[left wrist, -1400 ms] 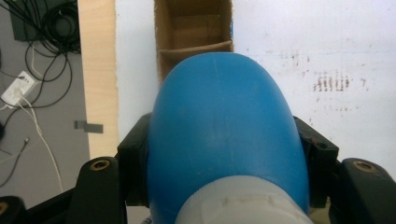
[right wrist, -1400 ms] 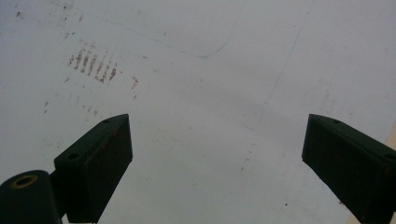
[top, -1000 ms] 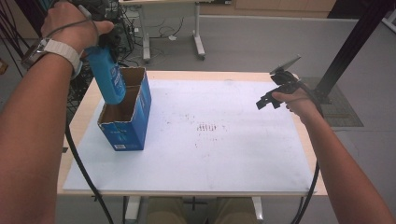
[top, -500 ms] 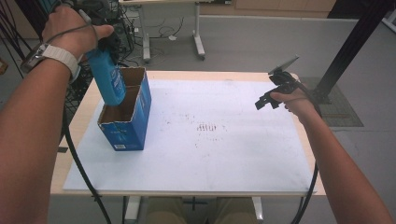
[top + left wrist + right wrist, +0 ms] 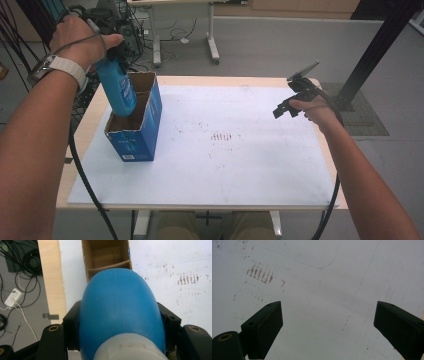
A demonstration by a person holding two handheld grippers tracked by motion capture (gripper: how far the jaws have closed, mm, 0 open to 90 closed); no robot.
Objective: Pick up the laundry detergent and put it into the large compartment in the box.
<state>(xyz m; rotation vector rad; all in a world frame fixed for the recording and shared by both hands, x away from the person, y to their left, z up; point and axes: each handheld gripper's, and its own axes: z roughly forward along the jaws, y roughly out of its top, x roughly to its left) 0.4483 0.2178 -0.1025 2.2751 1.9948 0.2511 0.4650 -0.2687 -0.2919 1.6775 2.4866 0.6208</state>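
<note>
The left claw (image 5: 117, 62) grips a blue plastic bottle with a white cap (image 5: 117, 90) between its black jaws, holding it slightly tilted, base down, above the open blue cardboard box with two brown compartments (image 5: 137, 132); the bottle's rounded base hangs over the divider between them. That box stands at the left end of the white-topped counter (image 5: 240, 165). The right claw (image 5: 289, 105) hovers over the counter's far right part, its jaws spread wide and holding nothing.
</note>
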